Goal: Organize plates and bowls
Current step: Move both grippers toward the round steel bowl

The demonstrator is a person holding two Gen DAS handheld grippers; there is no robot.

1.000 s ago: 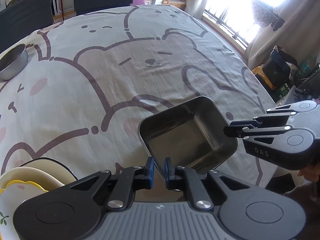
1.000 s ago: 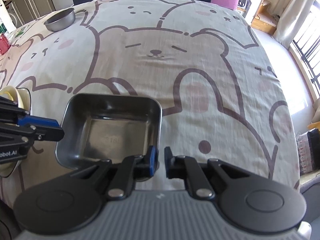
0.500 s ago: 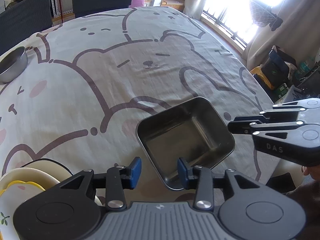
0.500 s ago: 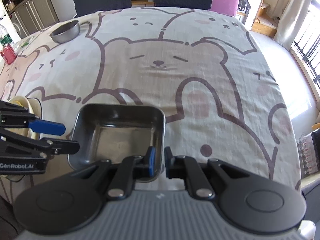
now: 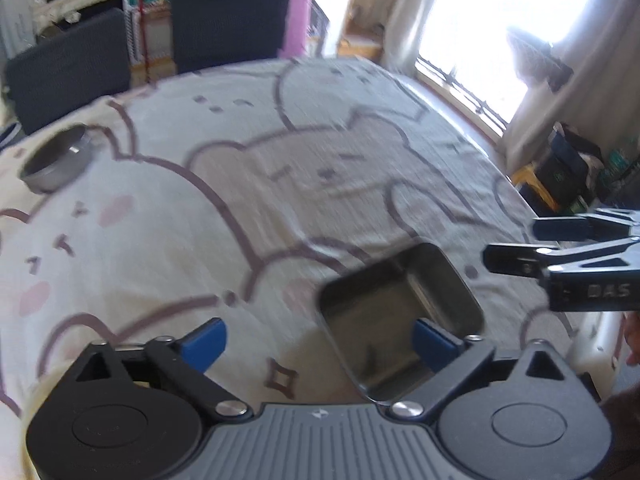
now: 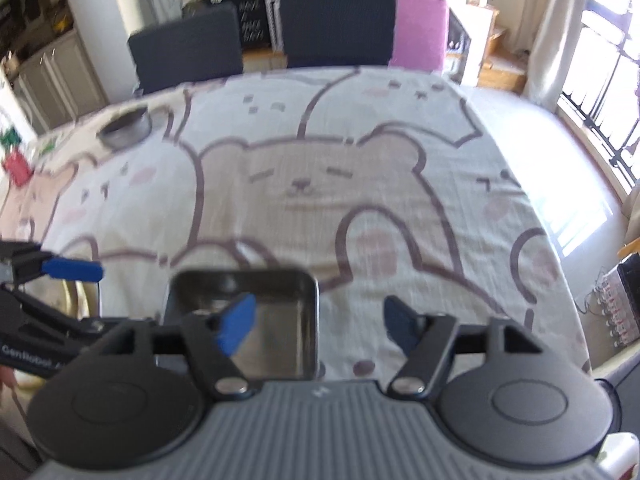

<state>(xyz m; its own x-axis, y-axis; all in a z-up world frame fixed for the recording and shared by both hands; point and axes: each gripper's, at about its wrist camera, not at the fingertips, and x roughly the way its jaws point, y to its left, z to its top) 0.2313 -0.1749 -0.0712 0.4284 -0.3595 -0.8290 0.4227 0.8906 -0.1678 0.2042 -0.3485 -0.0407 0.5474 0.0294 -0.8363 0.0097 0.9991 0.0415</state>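
Since a second ago, both grippers have let go of the square metal tray (image 5: 400, 316): the left gripper (image 5: 318, 340) and right gripper (image 6: 316, 320) have just been opening, and their jaws now stand wide apart, holding nothing. The tray rests on the bear-print tablecloth (image 5: 240, 200), lower right of centre in the left view, seemingly placed. A round metal bowl (image 5: 56, 160) waits upper left.

left gripper (image 5: 316, 340) just opened above square tin (image 5: 400, 316).
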